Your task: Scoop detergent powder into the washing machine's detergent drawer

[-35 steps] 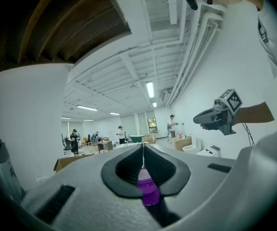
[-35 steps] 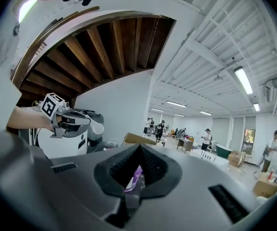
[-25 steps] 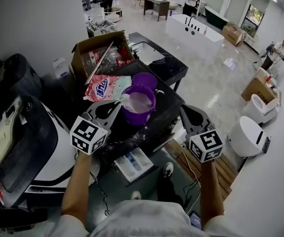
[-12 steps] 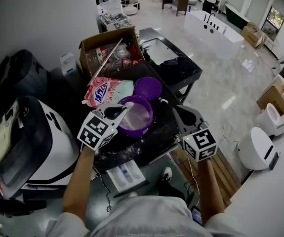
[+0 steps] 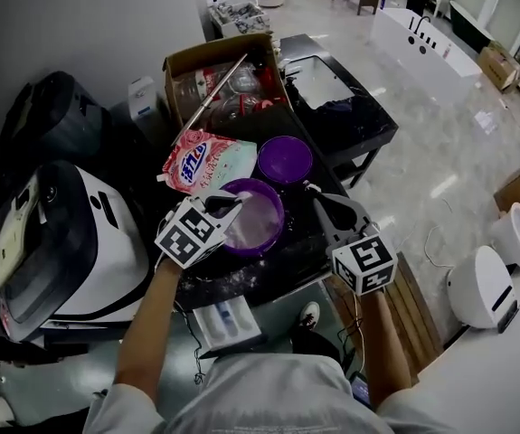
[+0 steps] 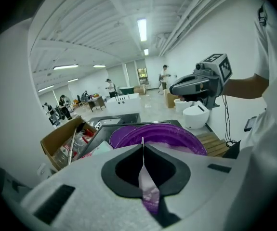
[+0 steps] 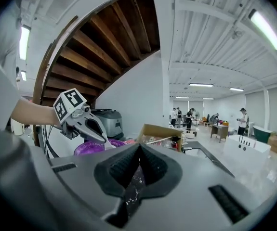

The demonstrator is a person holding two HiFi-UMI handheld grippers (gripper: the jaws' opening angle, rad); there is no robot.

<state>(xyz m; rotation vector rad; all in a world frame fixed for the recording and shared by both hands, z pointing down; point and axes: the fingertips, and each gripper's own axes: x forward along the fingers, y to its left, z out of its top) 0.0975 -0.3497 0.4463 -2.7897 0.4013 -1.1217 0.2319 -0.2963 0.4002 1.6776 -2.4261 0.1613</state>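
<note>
Your left gripper (image 6: 142, 152) is clamped on the scoop handle (image 6: 147, 184), holding it over the purple tub (image 6: 181, 133) just ahead for scooping. Your right gripper (image 7: 137, 172) is closed and empty.

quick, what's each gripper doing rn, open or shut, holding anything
left gripper: shut on the scoop, gripped by its thin handle.
right gripper: shut, nothing between its jaws.

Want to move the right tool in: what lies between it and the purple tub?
Only bare dark countertop lies between the right tool and the purple tub, per the head view.
</note>
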